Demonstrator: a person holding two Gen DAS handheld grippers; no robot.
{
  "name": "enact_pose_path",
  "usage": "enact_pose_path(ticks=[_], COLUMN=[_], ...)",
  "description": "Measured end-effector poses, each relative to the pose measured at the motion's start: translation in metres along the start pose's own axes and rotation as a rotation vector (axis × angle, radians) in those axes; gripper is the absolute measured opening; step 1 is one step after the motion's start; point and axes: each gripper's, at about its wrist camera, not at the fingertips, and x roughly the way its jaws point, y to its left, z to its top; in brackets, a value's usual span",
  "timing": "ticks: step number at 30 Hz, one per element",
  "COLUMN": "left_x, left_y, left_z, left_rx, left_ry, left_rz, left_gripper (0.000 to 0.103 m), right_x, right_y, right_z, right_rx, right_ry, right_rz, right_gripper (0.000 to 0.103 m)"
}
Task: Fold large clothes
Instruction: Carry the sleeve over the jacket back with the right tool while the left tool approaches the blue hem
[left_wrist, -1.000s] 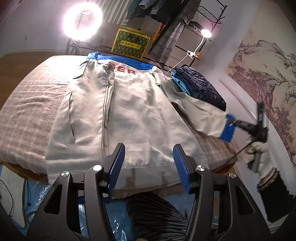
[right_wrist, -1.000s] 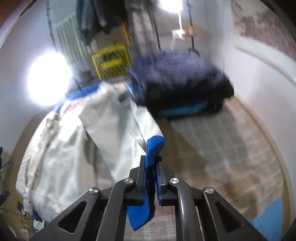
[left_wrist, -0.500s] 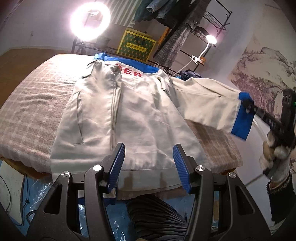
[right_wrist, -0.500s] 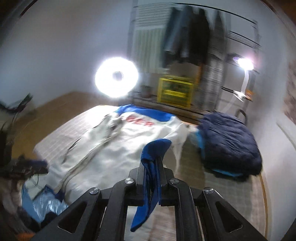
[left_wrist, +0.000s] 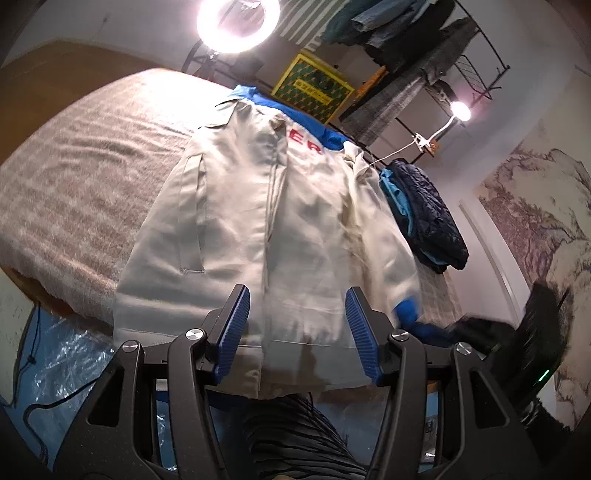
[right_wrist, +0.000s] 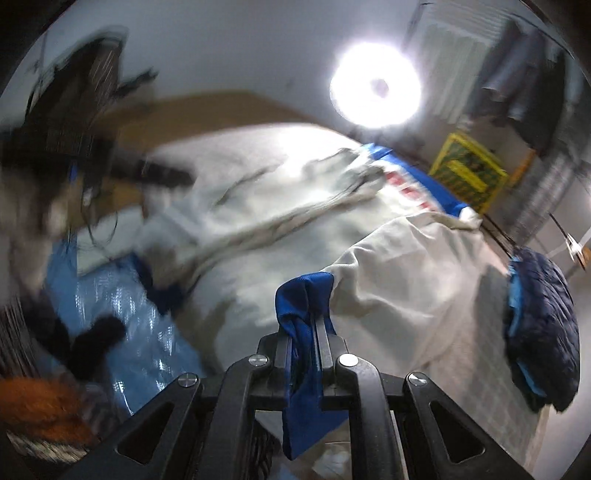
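Observation:
A cream jacket (left_wrist: 295, 221) with a blue collar and red letters lies spread flat on the checked bed cover (left_wrist: 81, 192). My left gripper (left_wrist: 296, 291) hangs open just above the jacket's near hem, with nothing between its blue pads. My right gripper (right_wrist: 314, 321) is shut on the sleeve's blue cuff (right_wrist: 303, 291). The sleeve (right_wrist: 399, 266) is drawn over the right side of the jacket's body. In the left wrist view the cuff (left_wrist: 408, 314) and the right gripper (left_wrist: 443, 328) show blurred beside my right finger. The left gripper (right_wrist: 162, 173) is a dark blur in the right wrist view.
A folded dark blue quilted jacket (left_wrist: 432, 214) lies on the bed's right side, next to the wall. Beyond the bed stand a ring light (left_wrist: 236, 22), a yellow box (left_wrist: 314, 88) and a clothes rack (left_wrist: 406, 48). Blue plastic sheeting (left_wrist: 74, 354) covers the floor at the near edge.
The right gripper swung the sleeve from stretched out at the right across onto the jacket's body, down near the hem. The left gripper rolled and came a little closer to the hem.

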Motion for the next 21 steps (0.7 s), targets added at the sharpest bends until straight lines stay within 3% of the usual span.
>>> enact_pose_path(ticks=[4, 5, 8, 10, 14, 21], left_x=[0.012, 0.015, 0.027, 0.034, 0.049, 0.092], left_y=[-0.002, -0.004, -0.014, -0.024, -0.047, -0.088], left_z=[-0.001, -0.002, -0.004, -0.005, -0.008, -0.015], left_rx=[0.001, 0.005, 0.026, 0.047, 0.095, 0.197], left_ry=[0.027, 0.038, 0.064, 0.078, 0.107, 0.192], left_rz=[0.002, -0.001, -0.012, -0.022, -0.049, -0.087], left_gripper=[0.055, 0.055, 0.055, 0.055, 0.055, 0.055], right_x=[0.027, 0.029, 0.024, 0.011, -0.011, 0.004], right_y=[0.017, 0.019, 0.017, 0.011, -0.038, -0.180], right_z=[-0.016, -0.020, -0.029, -0.035, -0.046, -0.059], right_rx=[-0.073, -0.075, -0.055, -0.027, 0.140, 0.518], right_ry=[0.076, 0.083, 0.084, 0.058, 0.000, -0.062], right_rz=[0.013, 0.026, 0.108, 0.158, 0.237, 0.155], right_gripper=[0.007, 0.012, 0.038, 0.041, 0.041, 0.041])
